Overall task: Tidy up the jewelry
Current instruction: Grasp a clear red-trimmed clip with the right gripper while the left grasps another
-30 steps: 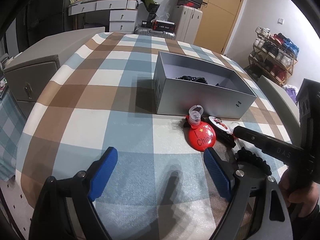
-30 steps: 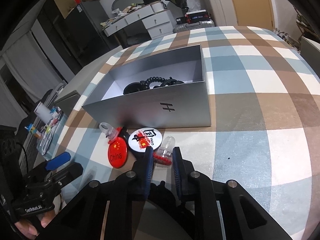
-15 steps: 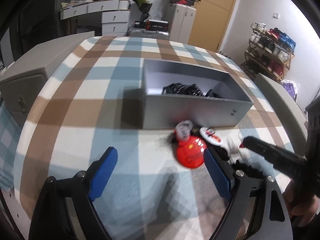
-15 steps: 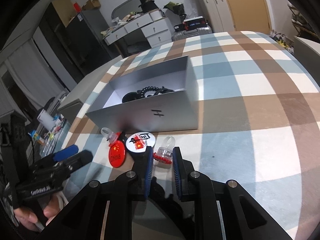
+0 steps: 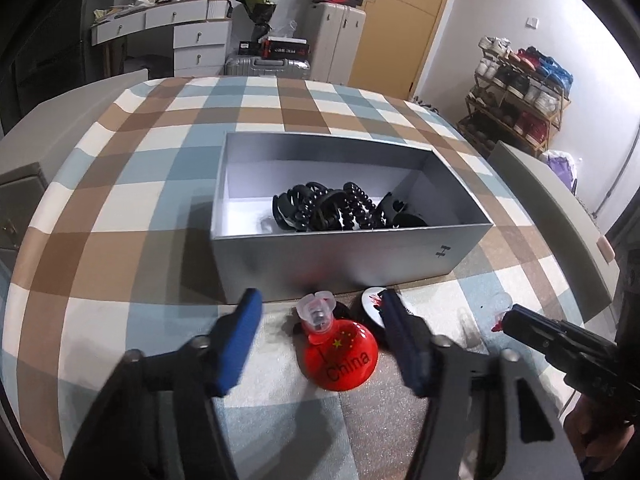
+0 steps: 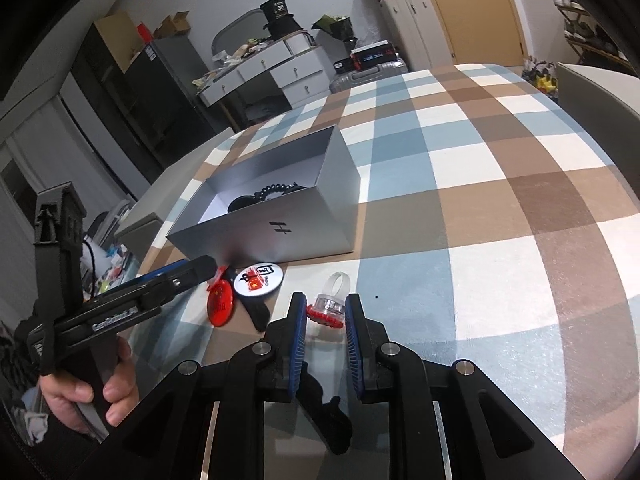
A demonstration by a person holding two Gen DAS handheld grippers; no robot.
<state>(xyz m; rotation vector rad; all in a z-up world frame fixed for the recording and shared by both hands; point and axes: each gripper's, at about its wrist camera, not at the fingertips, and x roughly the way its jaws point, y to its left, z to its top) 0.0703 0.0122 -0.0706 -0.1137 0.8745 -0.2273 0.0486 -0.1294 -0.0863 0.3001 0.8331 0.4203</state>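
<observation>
While the left gripper [image 5: 320, 344] spreads wide around the red badge [image 5: 340, 358] by the grey box [image 5: 336, 258], the right gripper [image 6: 326, 320] brackets the clear ring [image 6: 330, 306], pads apart, not clamped. Bed's far side lies bare; the box wall crowds both.

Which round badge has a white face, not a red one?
The white badge, lying right of the red China badge in the right wrist view. Its face is white with red and black marks; the other is all red.

Both cameras look forward along their fingers, low and close over the checked table [image 5: 120, 240]. Both views share the grey box [image 5: 336, 264] [image 6: 280, 232] and the red badge [image 5: 344, 356] [image 6: 221, 304].
</observation>
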